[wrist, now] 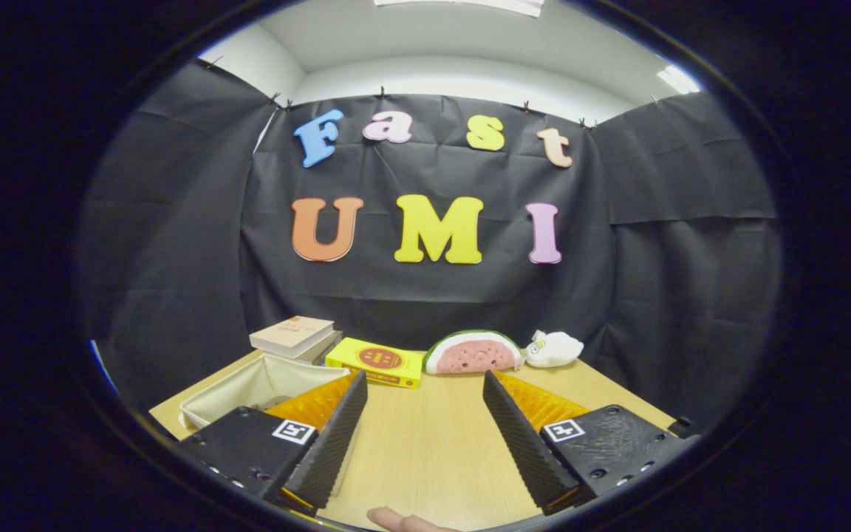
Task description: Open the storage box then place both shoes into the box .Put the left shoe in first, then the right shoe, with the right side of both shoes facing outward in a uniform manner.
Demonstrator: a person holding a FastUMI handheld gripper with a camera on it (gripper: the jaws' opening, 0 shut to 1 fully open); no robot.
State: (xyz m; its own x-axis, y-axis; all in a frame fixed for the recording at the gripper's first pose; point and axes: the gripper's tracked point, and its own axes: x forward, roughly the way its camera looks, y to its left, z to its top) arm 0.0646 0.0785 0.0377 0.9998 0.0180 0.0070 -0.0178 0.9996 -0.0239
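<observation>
My gripper point(424, 384) stands open over the wooden table point(425, 443), with only bare tabletop between its fingers. A cream fabric storage box point(248, 388) with an open top sits just left of the left finger, which partly covers it. I see nothing inside the part of the box that shows.
Along the table's back edge lie stacked books point(294, 336), a yellow box point(375, 362), a watermelon-slice plush point(472, 353) and a small white plush point(555, 349). A fingertip point(403, 521) of a person shows at the near edge, between the fingers. Black cloth walls close the booth.
</observation>
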